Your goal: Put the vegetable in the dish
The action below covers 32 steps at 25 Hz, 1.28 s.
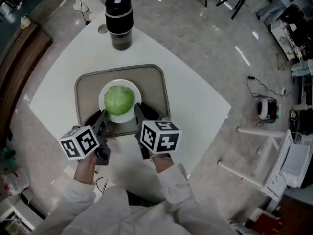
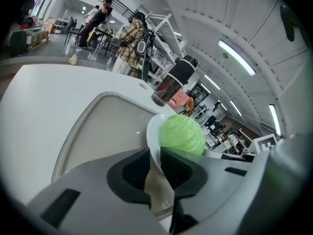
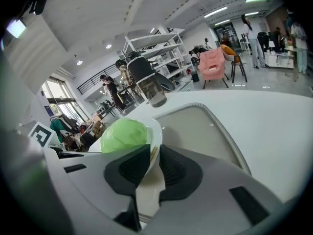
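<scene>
Over one tray [image 1: 87,88], two hand-held grippers [image 1: 101,117] [image 1: 138,111] clamp one dish [image 1: 101,103] holding one cabbage [image 1: 119,101].

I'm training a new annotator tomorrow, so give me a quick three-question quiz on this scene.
1. True or false: the cabbage lies in the white dish.
2. The left gripper and the right gripper each close their fingers on: A the dish's rim; B a spoon; C a cloth.
3. What stands on the table beyond the tray?
Key: 1 true; 2 A; 3 the black bottle.
</scene>
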{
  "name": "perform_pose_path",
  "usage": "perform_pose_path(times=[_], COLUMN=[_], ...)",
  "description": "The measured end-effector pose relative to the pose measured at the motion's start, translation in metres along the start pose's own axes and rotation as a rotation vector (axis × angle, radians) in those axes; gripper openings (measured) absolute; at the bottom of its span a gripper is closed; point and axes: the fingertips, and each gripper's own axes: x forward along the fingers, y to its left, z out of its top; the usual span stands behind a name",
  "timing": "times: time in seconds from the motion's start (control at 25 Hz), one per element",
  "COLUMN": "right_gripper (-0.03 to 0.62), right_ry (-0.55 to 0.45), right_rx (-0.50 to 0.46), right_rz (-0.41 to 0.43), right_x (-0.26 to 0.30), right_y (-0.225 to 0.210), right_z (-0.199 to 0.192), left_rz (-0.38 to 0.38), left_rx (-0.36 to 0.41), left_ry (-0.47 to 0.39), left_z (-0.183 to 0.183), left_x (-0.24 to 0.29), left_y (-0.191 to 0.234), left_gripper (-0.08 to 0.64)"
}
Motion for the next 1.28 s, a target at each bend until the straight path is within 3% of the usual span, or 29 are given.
perform_pose_path(times=[0.84, 1.04, 1.28], right_gripper=[0.069, 0.069, 0.072], right_ry=[0.118, 0.129, 0.126], right_rx=[-0.063, -0.126, -0.211], right_rz=[-0.086, -0.106, -0.131], right_x=[0.029, 0.029, 0.027], right_y=[-0.012, -0.011, -0.014], right_z=[-0.017, -0.018, -0.016], left_rz=[0.079, 0.09, 0.046], left_rx=[0.029, 0.061, 0.079], left_ry=[0.059, 0.071, 0.101], left_z=[-0.008, -0.009, -0.011], left_x=[0.017, 0.017, 0.02], left_y=[0.018, 0.018, 0.014], left_gripper=[0.063, 0.063, 0.064])
